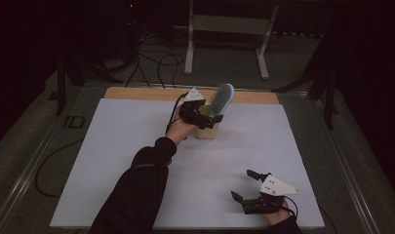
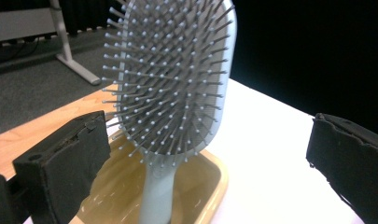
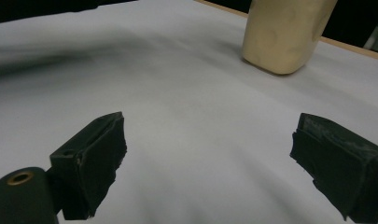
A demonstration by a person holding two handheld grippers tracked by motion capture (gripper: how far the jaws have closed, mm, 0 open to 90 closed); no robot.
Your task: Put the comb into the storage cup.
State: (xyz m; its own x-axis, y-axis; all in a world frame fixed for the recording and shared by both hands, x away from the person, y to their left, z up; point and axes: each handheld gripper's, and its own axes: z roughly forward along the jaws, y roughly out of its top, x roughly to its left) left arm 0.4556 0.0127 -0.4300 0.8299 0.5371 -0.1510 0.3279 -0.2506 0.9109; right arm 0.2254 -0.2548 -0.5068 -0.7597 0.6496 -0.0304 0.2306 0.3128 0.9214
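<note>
Hairbrush stands handle-down in tan cup near far edge of white table. We judge the step as release or grasp at the cup: left gripper sits w/ jaws apart either side of the brush, not touching; next move needs a straight path clear of bristles. Right gripper rests near the front edge, jaws apart, empty. Left gripper view gives bristles and cup interior; high view doesn't.

One of each, two grippers counted.
One hairbrush and one beige cup are counted between the left gripper jaws; one right gripper is counted.
</note>
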